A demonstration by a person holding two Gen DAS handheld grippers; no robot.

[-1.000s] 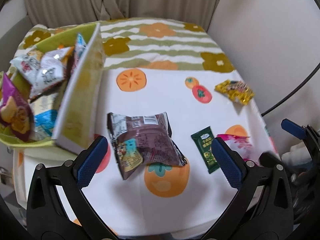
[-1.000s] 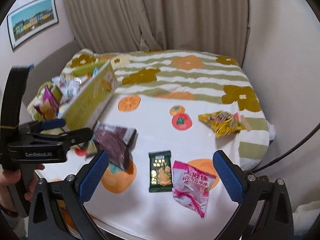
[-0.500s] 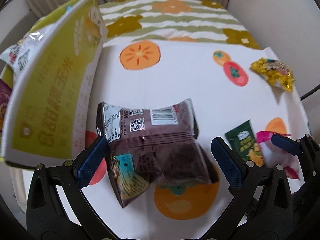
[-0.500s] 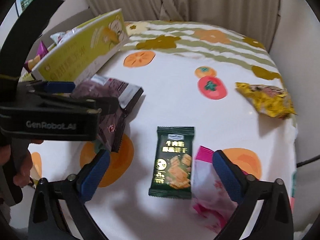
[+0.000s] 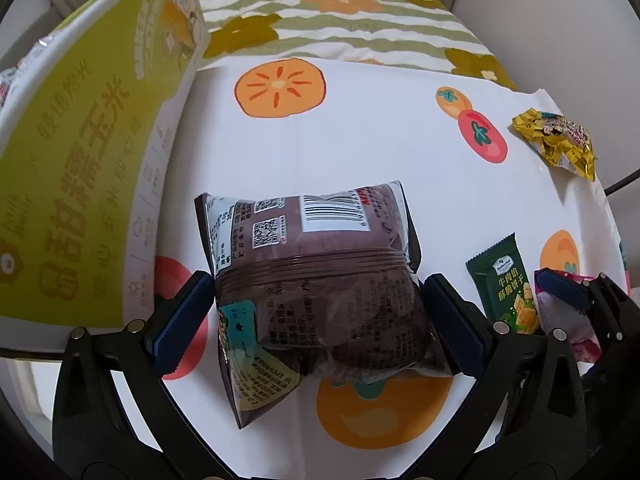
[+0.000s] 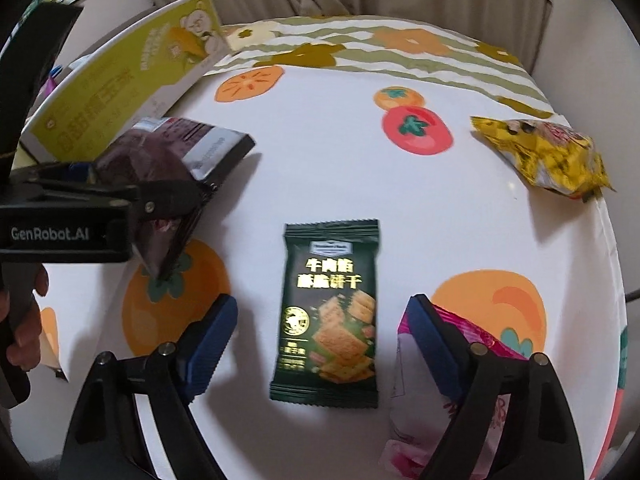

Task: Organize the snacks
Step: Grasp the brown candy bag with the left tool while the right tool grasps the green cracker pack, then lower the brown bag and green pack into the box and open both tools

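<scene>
Yellow-green box (image 5: 80, 168) stands far left on the table (image 5: 360, 152). Left gripper (image 5: 316, 322) jaws wide, straddling the brown snack bag (image 5: 316, 280); contact unclear. Right gripper (image 6: 320, 344) jaws, just closing, straddle the dark green packet (image 6: 330, 312) without touching; pink packet (image 6: 432, 392) and yellow bag (image 6: 548, 156) lie further right.

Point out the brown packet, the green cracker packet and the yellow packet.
Brown packet (image 5: 320, 280): left wrist view, middle of its back.
Green cracker packet (image 6: 330, 312): right wrist view, centre of its front.
Yellow packet (image 6: 548, 156): right wrist view, middle of the crinkled wrapper.
</scene>
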